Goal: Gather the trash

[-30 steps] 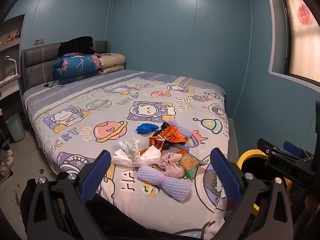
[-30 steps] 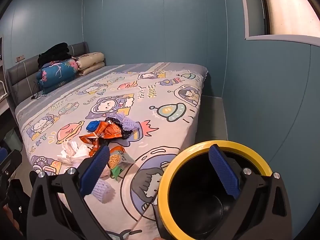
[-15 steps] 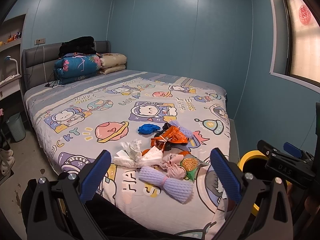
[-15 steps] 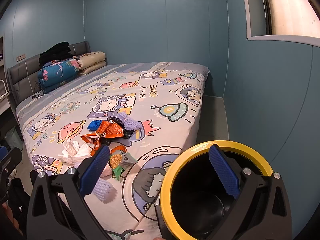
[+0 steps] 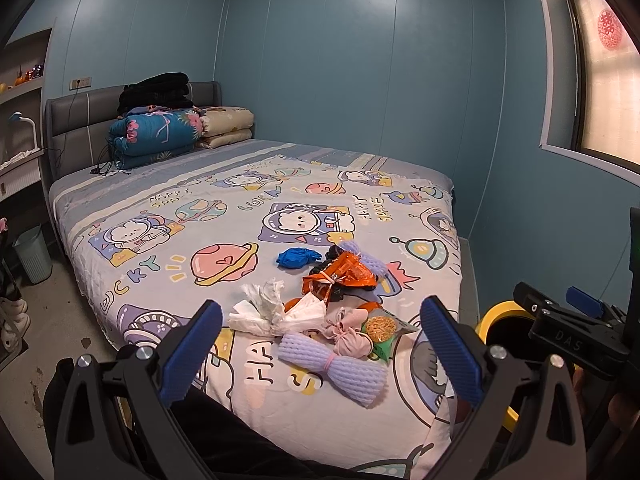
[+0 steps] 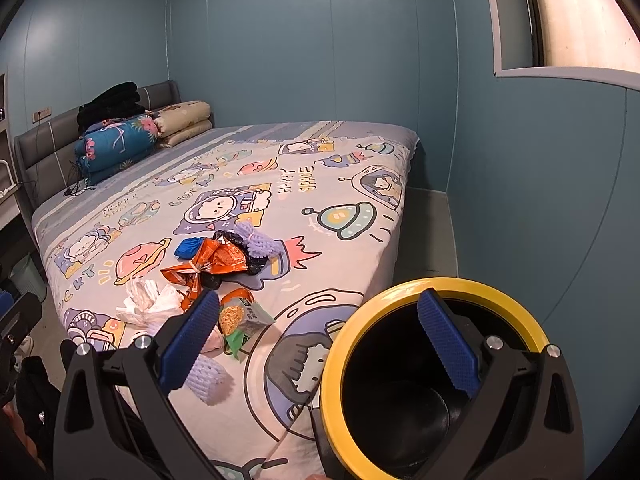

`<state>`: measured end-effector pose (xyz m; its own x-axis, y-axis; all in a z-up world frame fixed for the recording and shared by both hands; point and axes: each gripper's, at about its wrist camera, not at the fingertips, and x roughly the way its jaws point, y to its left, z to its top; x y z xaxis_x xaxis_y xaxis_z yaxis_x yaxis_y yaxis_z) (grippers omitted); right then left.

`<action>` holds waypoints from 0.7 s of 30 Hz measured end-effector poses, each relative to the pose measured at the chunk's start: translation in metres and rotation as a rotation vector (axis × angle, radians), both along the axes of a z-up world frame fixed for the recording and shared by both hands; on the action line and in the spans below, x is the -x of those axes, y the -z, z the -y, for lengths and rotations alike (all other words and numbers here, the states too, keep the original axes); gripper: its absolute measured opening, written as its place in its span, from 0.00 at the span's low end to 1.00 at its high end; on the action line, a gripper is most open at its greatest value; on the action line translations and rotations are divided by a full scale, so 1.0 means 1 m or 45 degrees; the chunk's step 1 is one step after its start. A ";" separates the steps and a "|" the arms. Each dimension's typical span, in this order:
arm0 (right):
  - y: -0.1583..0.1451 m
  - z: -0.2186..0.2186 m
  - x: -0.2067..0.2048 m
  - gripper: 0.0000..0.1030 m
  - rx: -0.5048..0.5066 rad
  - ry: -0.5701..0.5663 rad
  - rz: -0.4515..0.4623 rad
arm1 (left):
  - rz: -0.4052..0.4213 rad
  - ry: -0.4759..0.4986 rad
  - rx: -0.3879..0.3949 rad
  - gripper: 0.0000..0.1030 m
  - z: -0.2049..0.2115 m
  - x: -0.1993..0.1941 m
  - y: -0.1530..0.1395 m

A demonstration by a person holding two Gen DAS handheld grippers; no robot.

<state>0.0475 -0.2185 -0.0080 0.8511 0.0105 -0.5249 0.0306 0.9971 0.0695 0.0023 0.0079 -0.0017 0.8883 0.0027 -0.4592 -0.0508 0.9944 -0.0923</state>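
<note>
Trash (image 5: 320, 312) is lying in a loose pile on the bed (image 5: 192, 216), directly ahead of the left gripper (image 5: 320, 354) and ahead-left of the right gripper (image 6: 318, 342). Both grippers are hovering released, jaws spread wide, grasping nothing.

Pile contents, nearest the left gripper outward:
- Purple foam net (image 5: 334, 364), lying closest, just beyond the fingertips.
- Pink bundle (image 5: 350, 336) and noodle packet (image 5: 382, 326), touching each other, just past the foam net.
- White tissue (image 5: 268, 312), to the left of the pink bundle.
- Orange wrapper (image 5: 340, 276) and blue glove (image 5: 298, 258), farther out.

Yellow-rimmed bin (image 6: 432, 364) is standing beside the bed, directly below and in front of the right gripper, mouth open and apparently empty.

Hazards, judged from this layout:
- Items are overlapping. Closing on the foam net may be dragging the pink bundle or tissue along, then dropping it short of the bin.
- Tissue and wrappers are thin and limp; a shallow pinch is likely slipping off or catching the bedsheet instead.
- The pile is sitting near the bed edge; a sideways push may be sweeping pieces onto the floor.
</note>
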 end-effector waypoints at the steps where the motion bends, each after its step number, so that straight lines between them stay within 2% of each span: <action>1: 0.000 0.000 0.000 0.92 -0.001 -0.001 -0.001 | 0.000 0.000 0.000 0.93 0.000 0.000 0.000; 21: 0.002 0.000 -0.001 0.92 -0.005 0.006 -0.014 | -0.011 0.000 0.008 0.93 -0.002 -0.001 0.002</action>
<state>0.0488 -0.2188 -0.0104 0.8451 0.0084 -0.5345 0.0362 0.9967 0.0728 0.0032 0.0100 -0.0041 0.8842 0.0003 -0.4671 -0.0520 0.9939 -0.0978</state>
